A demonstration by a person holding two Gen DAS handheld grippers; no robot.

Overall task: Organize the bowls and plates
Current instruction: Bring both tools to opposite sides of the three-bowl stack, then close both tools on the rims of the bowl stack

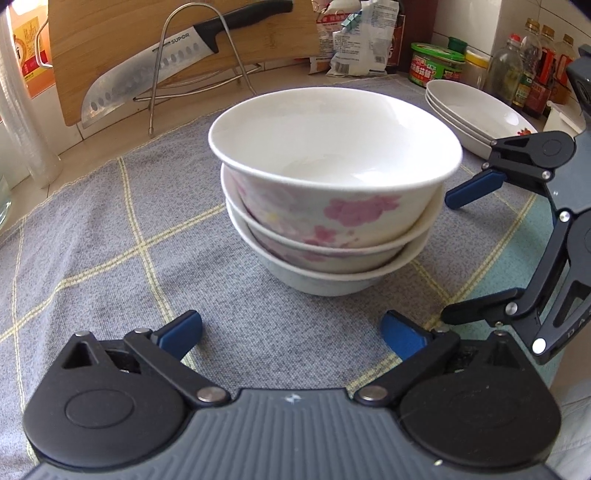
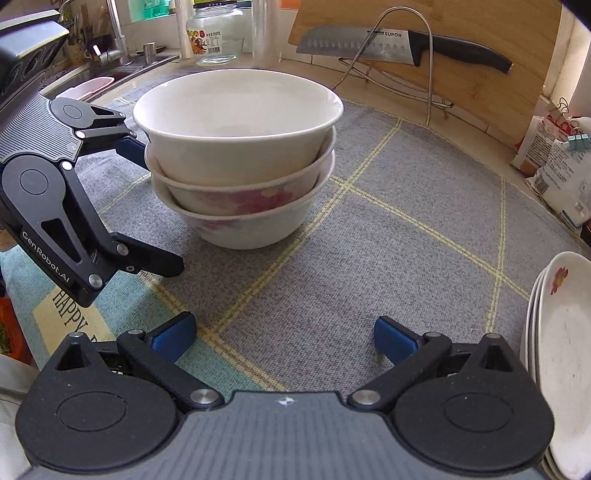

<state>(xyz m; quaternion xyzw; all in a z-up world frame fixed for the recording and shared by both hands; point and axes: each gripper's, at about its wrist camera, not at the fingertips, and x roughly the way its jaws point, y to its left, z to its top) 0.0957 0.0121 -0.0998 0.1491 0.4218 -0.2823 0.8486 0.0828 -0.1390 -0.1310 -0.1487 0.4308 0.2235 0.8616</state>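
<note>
Three white bowls with pink flowers stand nested in one stack (image 1: pixel 332 192) on the grey checked cloth (image 1: pixel 110 240). In the left wrist view my left gripper (image 1: pixel 291 328) is open just short of the stack, with nothing between its blue pads. My right gripper (image 1: pixel 458 254) comes in from the right, also open and empty, its upper pad close beside the bowls. The right wrist view shows the bowl stack (image 2: pixel 240 155) ahead, my right gripper (image 2: pixel 284 332) open over bare cloth, and my left gripper (image 2: pixel 147 206) open at the stack's left. A pile of white plates (image 2: pixel 565 350) lies at the right edge.
The plates (image 1: pixel 476 110) sit behind and to the right of the bowls. A knife (image 1: pixel 147 70) rests on a wooden board in a wire rack (image 1: pixel 207 74) at the back. A green tin (image 1: pixel 436 64), bottles (image 1: pixel 532 62) and bags line the wall. A glass jar (image 2: pixel 216 33) and sink stand far left.
</note>
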